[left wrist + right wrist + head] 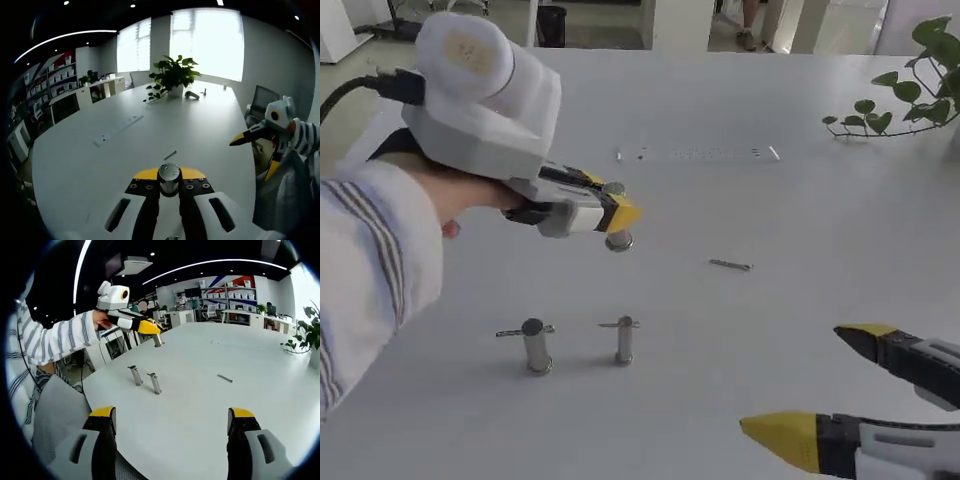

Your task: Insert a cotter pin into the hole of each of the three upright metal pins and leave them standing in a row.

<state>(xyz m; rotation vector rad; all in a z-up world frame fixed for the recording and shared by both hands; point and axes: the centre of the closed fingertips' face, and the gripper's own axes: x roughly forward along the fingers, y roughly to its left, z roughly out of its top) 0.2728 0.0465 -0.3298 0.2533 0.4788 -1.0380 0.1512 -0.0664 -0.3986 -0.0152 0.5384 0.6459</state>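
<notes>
While aloft, hand-held gripper (623,213) around pin (618,239).

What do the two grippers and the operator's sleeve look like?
Left gripper: bulky white plastic housing with a rounded top, black cable out the back, black-and-grey jaws ending in yellow tips. Right gripper: white body, black jaws, pointed yellow tips. Sleeve: white with dark stripes.

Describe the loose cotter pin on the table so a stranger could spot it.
On the white table, look right of the two upright metal pins. The cotter pin lies flat and alone there; the other cotter pins sit through pin heads.
</notes>
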